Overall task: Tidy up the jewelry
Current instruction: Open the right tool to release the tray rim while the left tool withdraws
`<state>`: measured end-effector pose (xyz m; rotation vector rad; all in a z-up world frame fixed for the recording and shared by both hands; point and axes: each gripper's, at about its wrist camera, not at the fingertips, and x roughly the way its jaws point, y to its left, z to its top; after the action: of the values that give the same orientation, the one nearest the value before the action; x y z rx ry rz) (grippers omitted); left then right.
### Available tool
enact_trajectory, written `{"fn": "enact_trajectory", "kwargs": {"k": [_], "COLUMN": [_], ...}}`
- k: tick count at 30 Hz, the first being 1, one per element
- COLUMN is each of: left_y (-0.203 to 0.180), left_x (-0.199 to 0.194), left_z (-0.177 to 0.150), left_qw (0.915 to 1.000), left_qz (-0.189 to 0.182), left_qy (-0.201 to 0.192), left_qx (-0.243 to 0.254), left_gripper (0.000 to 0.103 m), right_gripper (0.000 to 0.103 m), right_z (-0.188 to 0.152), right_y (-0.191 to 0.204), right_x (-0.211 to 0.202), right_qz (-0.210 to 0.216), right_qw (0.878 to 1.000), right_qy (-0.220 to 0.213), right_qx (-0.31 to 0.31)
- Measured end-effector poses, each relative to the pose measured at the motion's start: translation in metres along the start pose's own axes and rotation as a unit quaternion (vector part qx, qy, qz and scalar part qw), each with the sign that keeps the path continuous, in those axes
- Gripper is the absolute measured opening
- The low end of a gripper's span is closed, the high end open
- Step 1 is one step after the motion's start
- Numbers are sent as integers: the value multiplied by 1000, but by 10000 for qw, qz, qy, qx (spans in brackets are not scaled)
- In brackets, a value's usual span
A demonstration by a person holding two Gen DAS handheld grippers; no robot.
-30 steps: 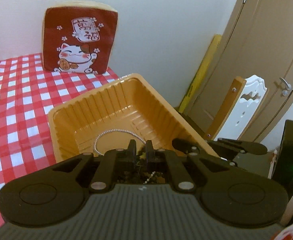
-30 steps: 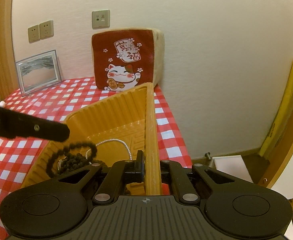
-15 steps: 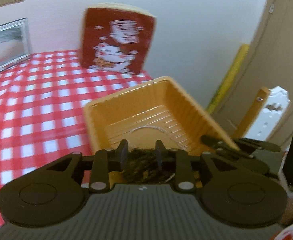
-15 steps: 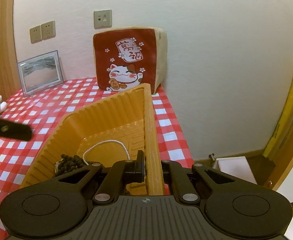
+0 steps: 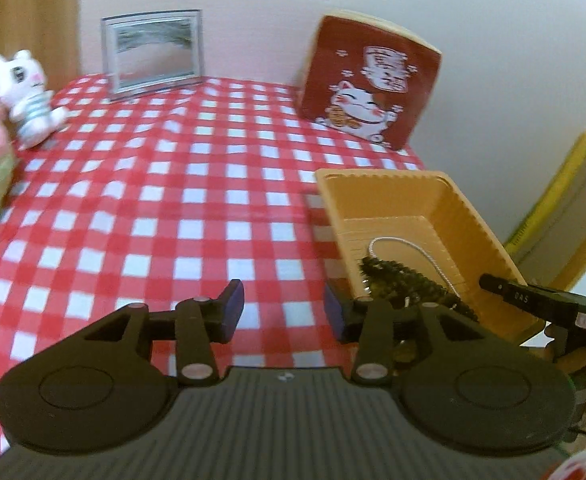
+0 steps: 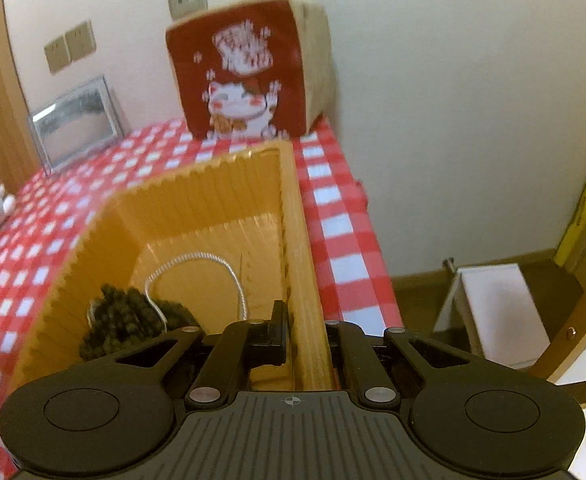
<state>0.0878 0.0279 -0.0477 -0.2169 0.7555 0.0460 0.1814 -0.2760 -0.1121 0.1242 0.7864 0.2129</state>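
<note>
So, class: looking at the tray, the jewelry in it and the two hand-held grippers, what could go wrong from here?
1. The right hand-held gripper pinches the orange tray by one wall at the table's edge, so it might tip or slide off.
2. The dark bead string lies over the white chain, so they could tangle.

The right tongs [image 6: 305, 332] clamp the orange tray's [image 6: 293, 216] wall, beads [image 6: 125, 320] inside.

ribbed glossy plastic tray [image 6: 293, 208], checked cloth [image 5: 173, 200]
</note>
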Motion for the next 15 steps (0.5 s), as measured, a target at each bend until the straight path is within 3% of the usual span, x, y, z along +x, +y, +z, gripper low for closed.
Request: {"fn": "enact_trajectory", "kwargs": {"k": [1, 2, 3, 5, 8, 15], "left_y": [0, 0, 0, -1, -3, -10], "left_x": [-3, -6, -9, -17, -29, -58], "left_z": [-2, -5, -7, -12, -21, -36], "left_qw": [10000, 9999, 9998, 9994, 9985, 9952], "left_qz": [69, 138, 193, 303, 481, 926], "left_qy": [-12, -21, -31, -61, -101, -148], "left_qx": [-36, -70, -100, -179, -254, -284], "left_gripper": [41, 41, 42, 44, 48, 59], "right_gripper": [9, 21, 44, 76, 79, 79], "right_z": [1, 1, 1, 1, 5, 23], "right_y": [-5, -9, -13, -16, -19, -27], "right_x": [4, 8, 10, 5, 0, -22], "right_qz": [126, 242, 307, 213, 208, 60], "right_qw": [9998, 9994, 9991, 9998, 9992, 9992], "right_qy": [127, 238, 296, 9, -172, -376], "right_qx": [3, 33, 48, -38, -287, -139]}}
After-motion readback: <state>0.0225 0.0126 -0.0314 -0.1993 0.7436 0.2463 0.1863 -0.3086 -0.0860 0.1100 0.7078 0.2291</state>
